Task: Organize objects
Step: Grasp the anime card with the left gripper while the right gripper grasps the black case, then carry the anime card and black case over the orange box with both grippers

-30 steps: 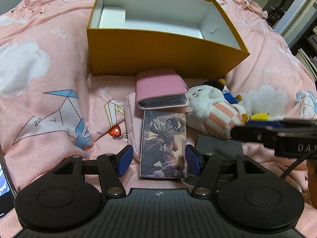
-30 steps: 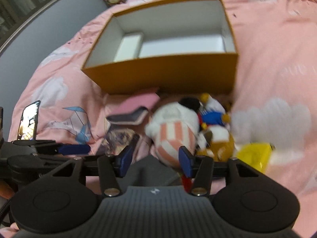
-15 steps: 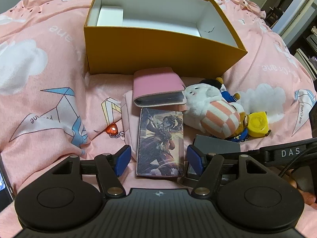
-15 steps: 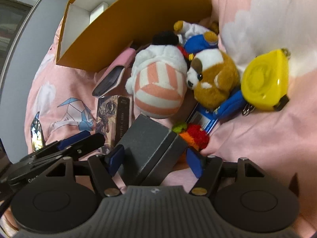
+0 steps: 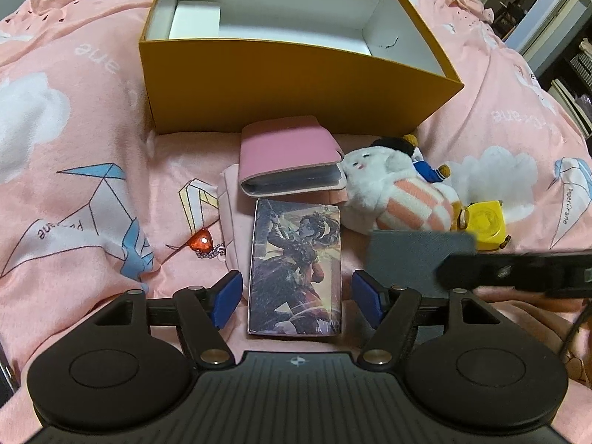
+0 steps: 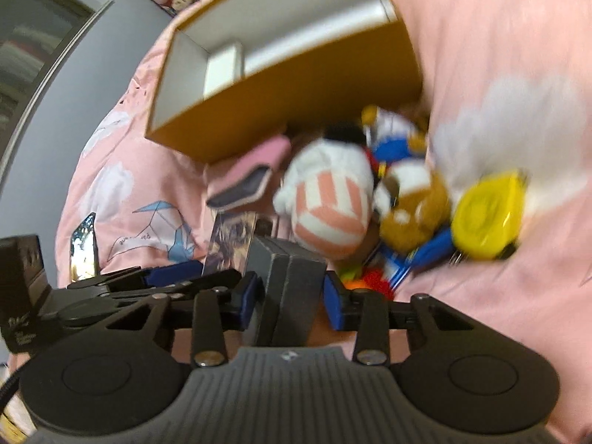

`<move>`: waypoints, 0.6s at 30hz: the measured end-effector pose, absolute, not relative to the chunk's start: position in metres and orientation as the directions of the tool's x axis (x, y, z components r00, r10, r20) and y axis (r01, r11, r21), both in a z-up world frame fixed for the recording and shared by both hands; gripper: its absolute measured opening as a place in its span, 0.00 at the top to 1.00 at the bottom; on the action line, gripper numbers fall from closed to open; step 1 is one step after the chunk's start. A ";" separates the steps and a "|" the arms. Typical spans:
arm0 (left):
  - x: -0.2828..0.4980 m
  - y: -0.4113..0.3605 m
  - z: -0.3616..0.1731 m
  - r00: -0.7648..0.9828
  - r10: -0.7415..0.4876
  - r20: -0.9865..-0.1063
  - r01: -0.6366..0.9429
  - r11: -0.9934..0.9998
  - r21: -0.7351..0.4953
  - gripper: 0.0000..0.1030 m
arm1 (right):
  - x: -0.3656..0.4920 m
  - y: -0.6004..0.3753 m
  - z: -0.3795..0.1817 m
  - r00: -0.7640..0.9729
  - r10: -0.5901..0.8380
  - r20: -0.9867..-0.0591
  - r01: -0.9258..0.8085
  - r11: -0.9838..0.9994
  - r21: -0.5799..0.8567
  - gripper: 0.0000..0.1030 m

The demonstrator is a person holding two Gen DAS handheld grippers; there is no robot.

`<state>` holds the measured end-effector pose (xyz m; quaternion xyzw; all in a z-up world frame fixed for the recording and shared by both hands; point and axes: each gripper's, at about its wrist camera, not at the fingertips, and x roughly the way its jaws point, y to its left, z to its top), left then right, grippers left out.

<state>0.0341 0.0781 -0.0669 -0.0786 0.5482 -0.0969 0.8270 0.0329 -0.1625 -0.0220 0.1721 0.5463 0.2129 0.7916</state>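
Grey box [image 6: 286, 281] sits between the closing right gripper's [image 6: 290, 294] jaws (pads touching)

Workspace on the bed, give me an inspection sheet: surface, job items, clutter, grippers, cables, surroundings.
Surface: pink bedspread printed with clouds and paper cranes, wrinkled.
Job's things: open yellow box, white inside, holding only a white insert; pink wallet just in front of it; illustrated card box; grey box; striped white plush; brown plush; yellow round case.
Clutter: red heart charm on a ball chain; a phone at the left edge.
Grippers: left gripper open and opening, astride the card box, pads clear; right gripper closing on the grey box.
Cables: one black cable by the right gripper.
Surroundings: grey wall, doorway, shelved plush toys; blurred.
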 end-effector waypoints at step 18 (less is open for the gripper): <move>0.043 0.070 -0.083 0.367 -0.213 -0.905 0.093 0.977 -0.192 0.29 | 0.039 -0.160 -0.050 0.188 0.519 -0.834 -0.117 0.855 0.506 0.59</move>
